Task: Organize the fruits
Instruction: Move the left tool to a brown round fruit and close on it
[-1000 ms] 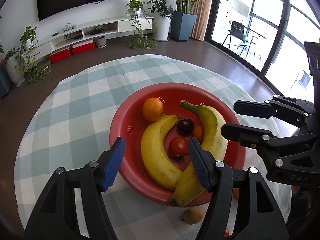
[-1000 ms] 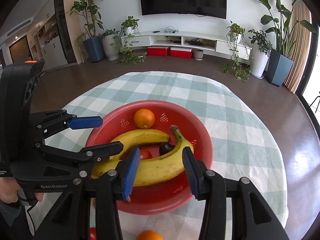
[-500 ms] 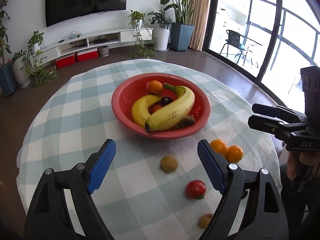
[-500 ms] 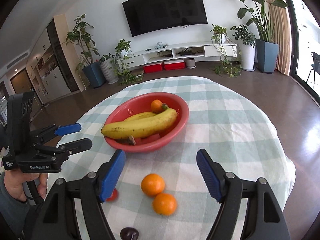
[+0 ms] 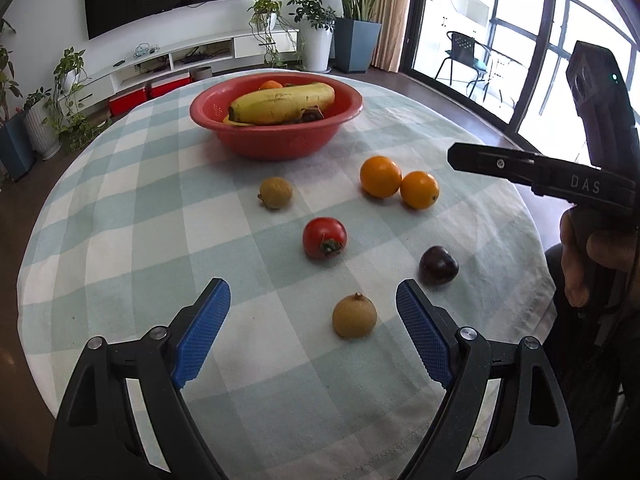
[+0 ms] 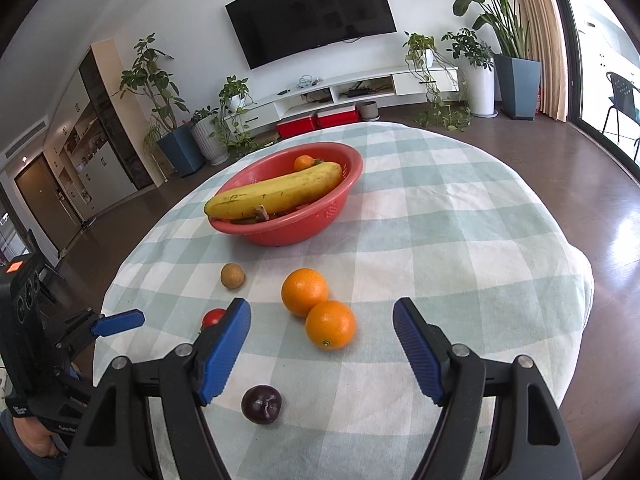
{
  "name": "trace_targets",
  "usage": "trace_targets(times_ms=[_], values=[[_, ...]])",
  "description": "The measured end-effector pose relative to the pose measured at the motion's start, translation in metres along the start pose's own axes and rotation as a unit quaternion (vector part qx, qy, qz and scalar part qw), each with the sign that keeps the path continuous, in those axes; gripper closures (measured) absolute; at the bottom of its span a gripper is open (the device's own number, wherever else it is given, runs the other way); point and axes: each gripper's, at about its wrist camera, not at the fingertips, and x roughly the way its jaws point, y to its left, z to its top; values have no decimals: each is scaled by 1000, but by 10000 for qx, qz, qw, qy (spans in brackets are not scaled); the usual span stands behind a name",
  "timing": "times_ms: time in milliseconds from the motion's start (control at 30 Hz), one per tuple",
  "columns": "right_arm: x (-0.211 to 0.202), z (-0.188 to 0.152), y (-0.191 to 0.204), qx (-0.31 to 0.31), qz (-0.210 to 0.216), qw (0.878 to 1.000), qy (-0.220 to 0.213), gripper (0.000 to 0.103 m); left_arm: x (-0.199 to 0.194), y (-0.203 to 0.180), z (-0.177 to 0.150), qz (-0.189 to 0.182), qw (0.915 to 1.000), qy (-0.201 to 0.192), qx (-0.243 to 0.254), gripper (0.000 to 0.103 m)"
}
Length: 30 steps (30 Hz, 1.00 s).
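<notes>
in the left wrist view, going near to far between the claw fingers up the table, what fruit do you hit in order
Tan round fruit → dark plum → tomato → second tan fruit, with the two touching oranges about level with it → red bowl holding the banana.

A wall television (image 6: 312, 12) hangs above potted plants (image 6: 486, 68).

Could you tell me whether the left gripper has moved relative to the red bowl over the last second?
Yes. The left gripper has pulled back from above the red bowl, which now sits far ahead on the tablecloth.
</notes>
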Motion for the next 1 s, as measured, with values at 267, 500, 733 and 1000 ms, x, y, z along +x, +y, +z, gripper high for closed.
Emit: trace_targets(times_ms=[267,500,733,1000], values=[[-2,-1,-1,12,18,10000,-56,27,11,-10,-4,-11,9999,79,127,18],[1,-3,1,-64,-40,10000,47,27,16,-10,-5,-35,9998,171,138,25],[6,-5,5,-158,-126,9996,204,27,26,-8,-7,5,9996,278,95,38],[20,-10,9,-342,-351,9971,579,27,32,-10,-6,-19,9993,357,142,61]])
